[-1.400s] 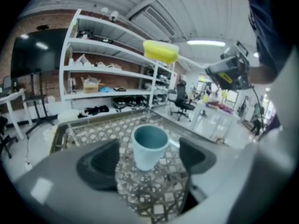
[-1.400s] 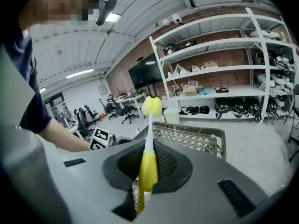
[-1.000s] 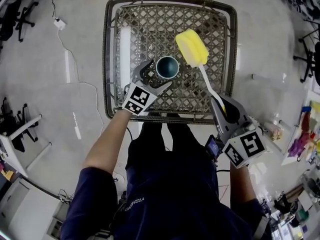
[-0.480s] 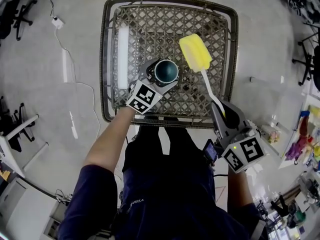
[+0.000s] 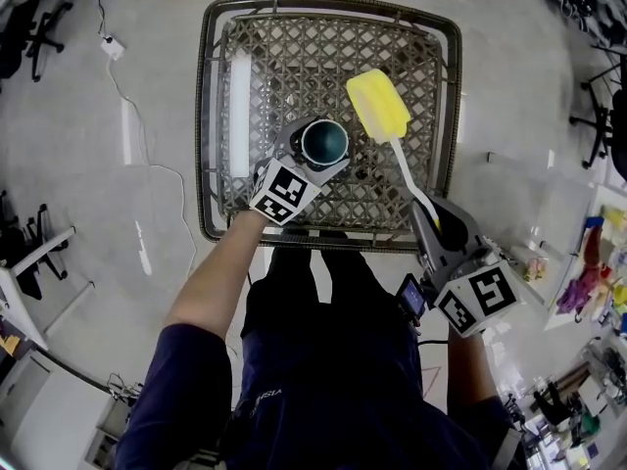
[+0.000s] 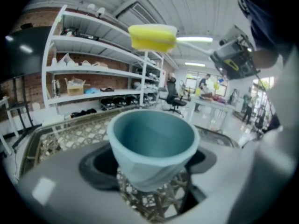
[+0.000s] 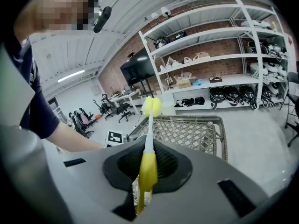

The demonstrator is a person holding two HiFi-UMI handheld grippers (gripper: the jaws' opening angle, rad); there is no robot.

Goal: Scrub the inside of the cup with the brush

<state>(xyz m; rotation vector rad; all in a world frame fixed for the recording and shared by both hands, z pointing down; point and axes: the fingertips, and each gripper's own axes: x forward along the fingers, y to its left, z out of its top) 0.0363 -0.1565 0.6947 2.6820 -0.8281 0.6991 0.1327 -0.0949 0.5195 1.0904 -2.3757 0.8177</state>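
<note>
A teal cup (image 5: 325, 142) stands upright on the wicker table (image 5: 294, 47). My left gripper (image 5: 318, 145) has its jaws on either side of the cup (image 6: 152, 139). The jaws have just been closing, and I see no firm press of the pads on the cup wall. My right gripper (image 5: 431, 215) is shut on the yellow grip of a long brush (image 7: 148, 164). Its yellow sponge head (image 5: 378, 104) hovers above the table, just right of the cup and beyond it. The sponge head (image 6: 152, 36) also shows above the cup in the left gripper view.
The table has a raised dark metal rim (image 5: 206, 116) around the wicker. A cable (image 5: 132, 86) and a plug lie on the floor at the left. Office chairs (image 5: 29, 27) stand at the far left, and clutter (image 5: 588, 282) sits at the right edge.
My left gripper has slid forward, so the cup now sits deep between its jaws instead of at the fingertips. The brush and right gripper have barely moved.
</note>
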